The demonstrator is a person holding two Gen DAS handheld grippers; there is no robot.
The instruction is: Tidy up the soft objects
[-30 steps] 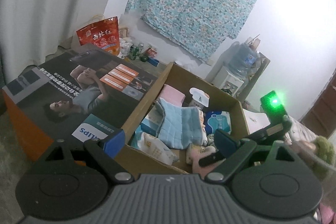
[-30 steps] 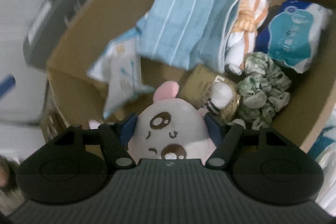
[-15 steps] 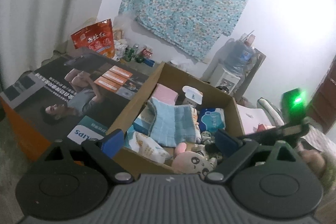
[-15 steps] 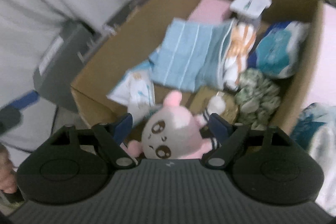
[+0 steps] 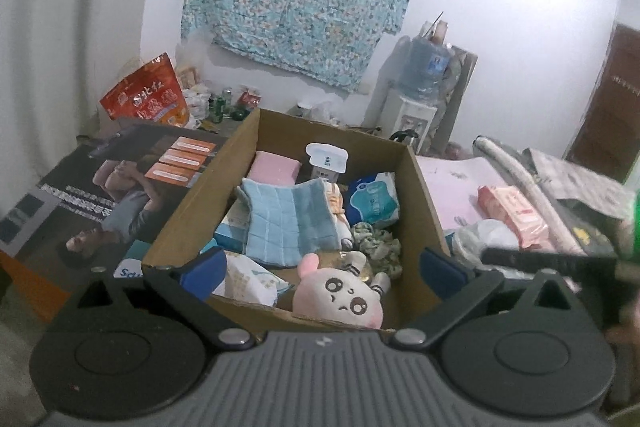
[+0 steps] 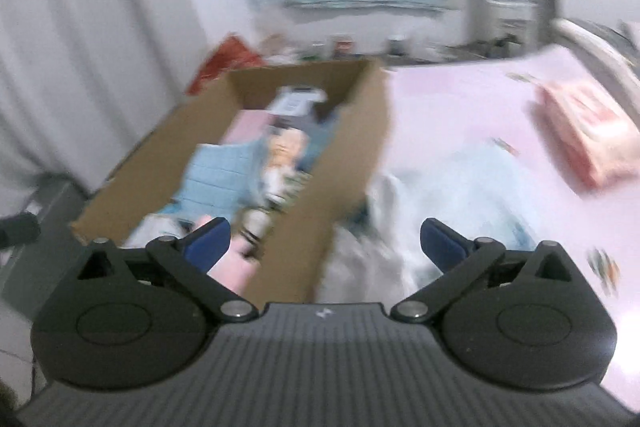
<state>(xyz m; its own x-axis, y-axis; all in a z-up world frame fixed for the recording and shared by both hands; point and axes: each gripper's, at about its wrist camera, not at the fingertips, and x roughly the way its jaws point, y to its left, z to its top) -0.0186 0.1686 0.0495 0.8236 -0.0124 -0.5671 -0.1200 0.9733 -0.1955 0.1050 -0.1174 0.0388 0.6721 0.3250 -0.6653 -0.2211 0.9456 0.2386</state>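
A cardboard box (image 5: 426, 203) holds soft things: a pink plush toy (image 5: 340, 297) at its near end, a blue towel (image 5: 288, 221), a green scrunchie (image 5: 378, 247), a pink sponge (image 5: 274, 167) and tissue packs (image 5: 372, 199). My left gripper (image 5: 322, 271) is open and empty, just short of the box's near wall. My right gripper (image 6: 324, 243) is open and empty, over the box's right wall (image 6: 344, 155); its view is blurred. A pink tissue pack (image 6: 588, 131) and a crumpled plastic bag (image 6: 448, 195) lie on the pink bed sheet (image 6: 460, 95).
A large printed Philips carton (image 5: 104, 195) stands left of the box. A red snack bag (image 5: 146, 99) and cans sit behind it. A water dispenser (image 5: 420, 83) stands by the wall. Right of the box lie the pink tissue pack (image 5: 514, 215) and a rolled mat (image 5: 532, 195).
My right gripper opened, let go of the pink plush toy in the box, and pulled up and to the right. My left gripper drew back and rose a little.
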